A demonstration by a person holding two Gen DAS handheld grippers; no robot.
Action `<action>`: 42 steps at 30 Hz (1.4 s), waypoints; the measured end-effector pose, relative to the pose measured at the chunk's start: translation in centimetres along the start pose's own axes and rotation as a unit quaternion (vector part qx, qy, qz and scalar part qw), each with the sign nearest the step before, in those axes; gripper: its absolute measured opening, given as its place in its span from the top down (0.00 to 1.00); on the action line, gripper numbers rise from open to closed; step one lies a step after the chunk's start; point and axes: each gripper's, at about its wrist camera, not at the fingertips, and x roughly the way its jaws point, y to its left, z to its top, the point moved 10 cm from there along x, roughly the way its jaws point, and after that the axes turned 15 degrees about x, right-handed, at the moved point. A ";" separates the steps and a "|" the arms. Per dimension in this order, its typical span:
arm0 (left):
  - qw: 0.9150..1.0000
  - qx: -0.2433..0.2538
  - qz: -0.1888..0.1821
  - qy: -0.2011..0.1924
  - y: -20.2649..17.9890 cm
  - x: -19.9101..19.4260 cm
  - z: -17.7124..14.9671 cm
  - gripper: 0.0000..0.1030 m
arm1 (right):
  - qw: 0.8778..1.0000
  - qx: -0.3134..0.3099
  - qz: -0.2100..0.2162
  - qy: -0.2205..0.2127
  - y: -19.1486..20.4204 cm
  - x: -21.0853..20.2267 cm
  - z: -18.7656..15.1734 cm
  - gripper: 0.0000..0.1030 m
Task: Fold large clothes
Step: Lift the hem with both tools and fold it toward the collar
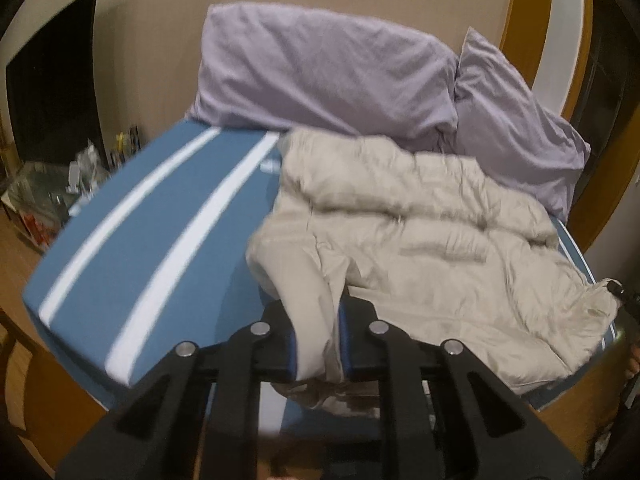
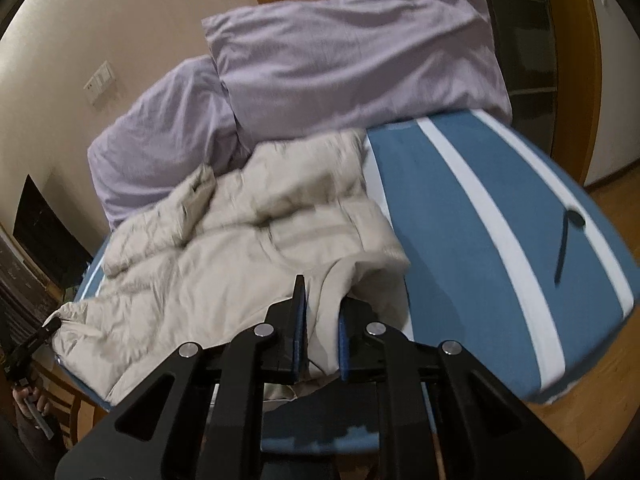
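Left wrist view: I see the beige jacket (image 1: 420,216) spread from 12 to 3 o'clock on the blue bed (image 1: 132,220). My left gripper (image 1: 318,344) and right gripper (image 2: 322,344) each pinch its near edge.

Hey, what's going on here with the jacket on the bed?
A person is working a beige puffer jacket with two tools. The left hand-held gripper and the right hand-held gripper are each clamped on a fold of its near edge. The jacket lies crumpled on the blue striped bed, in front of two lilac pillows. It is not folded yet.
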 end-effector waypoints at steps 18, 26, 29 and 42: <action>0.997 0.015 0.075 -0.030 3.0 7.8 16.1 0.85 | 0.994 -0.052 -0.050 -0.088 8.6 8.6 13.9 0.87; 0.995 0.020 0.096 -0.015 3.6 15.0 20.6 0.85 | 0.991 -0.056 -0.067 -0.101 9.7 15.1 18.0 0.87; 0.995 0.019 0.100 -0.011 3.8 17.9 21.9 0.85 | 0.990 -0.053 -0.077 -0.106 9.6 17.9 19.2 0.87; 0.991 0.013 0.128 0.030 4.3 28.6 22.3 0.80 | 0.987 -0.023 -0.145 -0.065 6.4 27.6 19.6 0.82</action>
